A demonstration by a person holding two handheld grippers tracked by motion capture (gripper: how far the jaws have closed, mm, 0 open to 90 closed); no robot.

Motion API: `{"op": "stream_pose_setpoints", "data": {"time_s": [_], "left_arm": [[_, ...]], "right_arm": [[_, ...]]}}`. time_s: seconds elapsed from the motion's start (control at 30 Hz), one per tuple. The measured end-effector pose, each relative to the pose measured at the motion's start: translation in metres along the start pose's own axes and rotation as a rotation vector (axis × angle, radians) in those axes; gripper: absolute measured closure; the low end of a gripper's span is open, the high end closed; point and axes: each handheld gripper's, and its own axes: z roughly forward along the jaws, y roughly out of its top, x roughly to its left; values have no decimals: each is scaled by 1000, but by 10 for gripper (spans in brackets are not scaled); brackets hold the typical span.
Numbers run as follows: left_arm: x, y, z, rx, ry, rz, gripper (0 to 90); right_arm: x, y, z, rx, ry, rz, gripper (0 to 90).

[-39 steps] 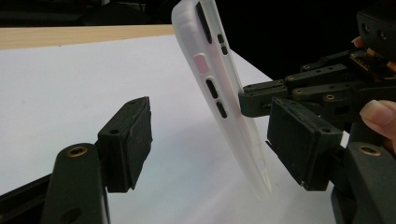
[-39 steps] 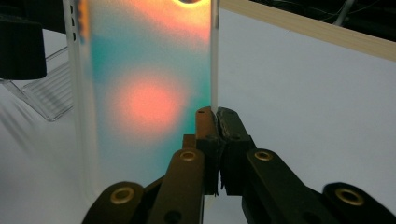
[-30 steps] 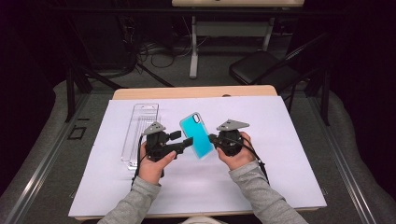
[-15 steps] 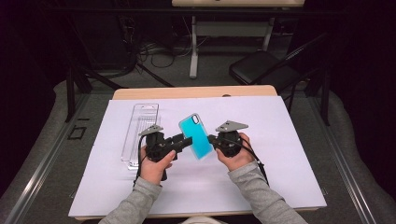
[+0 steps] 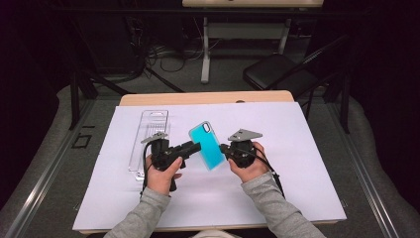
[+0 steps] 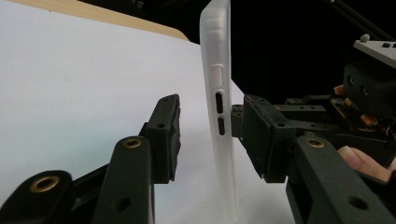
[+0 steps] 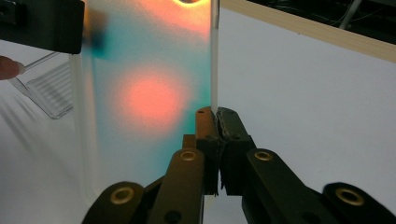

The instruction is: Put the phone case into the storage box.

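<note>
1. Two grippers meet over the middle of the counter (image 5: 297,148), and the teal phone case (image 5: 207,145) hangs between them, lifted off the white sheet and tilted.

2. Your right gripper (image 5: 224,147) has its jaws pinched tight on one long edge of the case; in the right gripper view the pads (image 7: 223,122) clamp the thin clear rim, which is why the case stands up on edge and does not lie flat.

3. Your left gripper (image 5: 196,146) straddles the opposite edge. Its jaws have just been closing, and the case's frosted side wall with its button cut-outs (image 6: 219,112) stands between them. The far pad sits right at the case, but a clear gap shows on the near side, so the jaws are half-wide and not yet pressing.

4. Held this way, the right side carries the case and steadies it while the left comes in for a second hold. That reads as a handover or a two-point grip for working on the case, though which one I cannot tell.

5. Clear plastic packaging (image 5: 149,144) lies flat on the counter to the left of your left hand (image 5: 161,173), well apart from the case. It looks empty from above; its ribbed floor shows through, with nothing in it.

6. Close the left jaws gently: the rim is thin and could flex.
</note>
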Motion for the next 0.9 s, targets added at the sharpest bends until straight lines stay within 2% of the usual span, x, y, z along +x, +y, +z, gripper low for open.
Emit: {"op": "stream_pose_setpoints", "data": {"time_s": [0.33,0.4,0.9], "left_arm": [[2,-4,4,18,-13,-27,594],[2,-5,5,22,-19,-44,602],[1,-11,10,33,-7,-43,620]], "right_arm": [[1,0,0,0,3,-6,881],[1,0,0,0,4,-5,881],[3,0,1,-8,11,-8,881]]}}
